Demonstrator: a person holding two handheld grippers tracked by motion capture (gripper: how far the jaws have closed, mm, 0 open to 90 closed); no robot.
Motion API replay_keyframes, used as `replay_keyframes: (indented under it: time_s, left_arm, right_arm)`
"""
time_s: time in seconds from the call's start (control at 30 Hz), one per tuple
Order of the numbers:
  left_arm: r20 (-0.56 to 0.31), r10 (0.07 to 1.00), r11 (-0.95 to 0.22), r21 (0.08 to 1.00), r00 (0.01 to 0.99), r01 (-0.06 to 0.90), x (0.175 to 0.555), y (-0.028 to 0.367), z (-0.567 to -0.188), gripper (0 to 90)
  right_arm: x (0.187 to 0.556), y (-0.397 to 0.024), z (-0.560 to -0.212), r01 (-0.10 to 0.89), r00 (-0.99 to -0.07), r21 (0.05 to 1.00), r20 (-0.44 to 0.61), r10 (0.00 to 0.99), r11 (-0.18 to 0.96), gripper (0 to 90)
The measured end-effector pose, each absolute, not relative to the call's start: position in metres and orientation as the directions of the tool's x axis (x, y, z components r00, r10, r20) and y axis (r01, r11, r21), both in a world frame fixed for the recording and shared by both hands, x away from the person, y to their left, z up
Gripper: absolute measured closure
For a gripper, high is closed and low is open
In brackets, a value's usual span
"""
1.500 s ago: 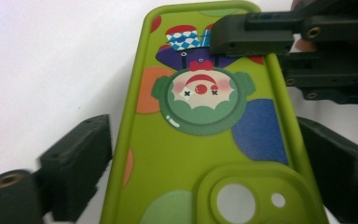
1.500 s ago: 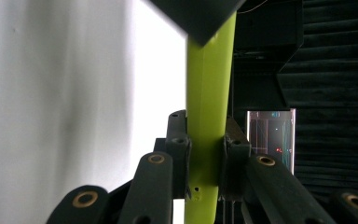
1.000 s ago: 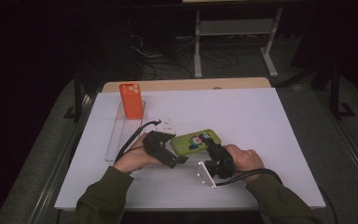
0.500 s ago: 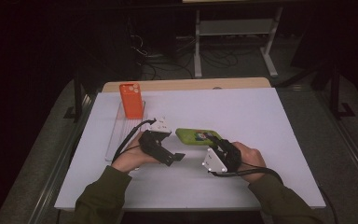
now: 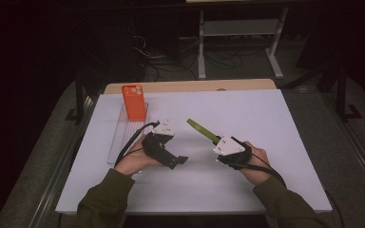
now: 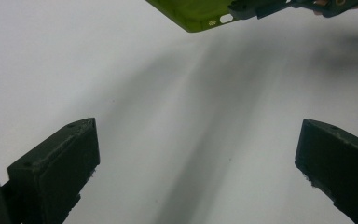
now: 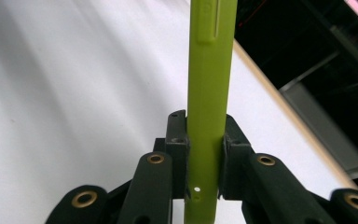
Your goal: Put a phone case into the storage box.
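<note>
A lime-green phone case (image 5: 202, 130) is held edge-on above the white table, slanting up and away from my right gripper (image 5: 216, 142), which is shut on its lower end. In the right gripper view the case (image 7: 209, 93) rises straight between the two pads of the right gripper (image 7: 205, 133), both pressing its flat sides. My left gripper (image 5: 175, 161) rests low over the table to the left, open and empty. In the left gripper view the jaws of the left gripper (image 6: 198, 128) stand wide apart over bare table, with the case's corner (image 6: 191, 11) at the top.
An orange phone (image 5: 133, 101) stands upright at the far end of a clear tray (image 5: 118, 140) on the left of the white table (image 5: 275, 118). A wooden board (image 5: 195, 86) lies along the far edge. A metal rack (image 5: 237, 28) and cables stand on the dark floor beyond.
The green case lay flat on the table between the grippers; my right gripper has raised it and turned it on edge. The left gripper has stayed where it was.
</note>
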State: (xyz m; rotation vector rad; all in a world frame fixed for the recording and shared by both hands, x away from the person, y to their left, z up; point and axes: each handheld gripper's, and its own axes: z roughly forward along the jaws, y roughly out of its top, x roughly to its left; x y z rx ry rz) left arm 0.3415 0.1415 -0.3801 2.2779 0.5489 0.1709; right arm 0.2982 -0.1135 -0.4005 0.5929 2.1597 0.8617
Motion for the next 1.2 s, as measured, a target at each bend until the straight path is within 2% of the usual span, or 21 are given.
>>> replay_keyframes:
  time_s: [0.33, 0.6, 0.87, 1.2]
  left_arm:
    - [-0.066, 0.471, -0.565, 0.743, 0.880, 0.358, 0.342, 0.140, -0.379, 0.0]
    - [-0.092, 0.527, -0.488, 0.781, 0.845, 0.390, 0.345, 0.142, -0.374, 0.0]
    - [-0.138, 0.571, -0.402, 0.812, 0.809, 0.422, 0.352, 0.138, -0.368, 0.0]
    - [-0.183, 0.558, -0.334, 0.843, 0.809, 0.421, 0.366, 0.123, -0.356, 0.0]
  right_arm:
    - [0.309, -0.126, -0.394, 0.305, -0.665, 0.810, -0.195, 0.721, 0.500, 76.2]
    - [0.316, -0.134, -0.395, 0.434, -0.657, 0.814, -0.006, 0.753, 0.386, 76.2]
    - [0.315, -0.134, -0.392, 0.455, -0.653, 0.823, 0.049, 0.756, 0.339, 76.2]
    - [0.314, -0.133, -0.390, 0.457, -0.659, 0.833, 0.083, 0.748, 0.311, 76.2]
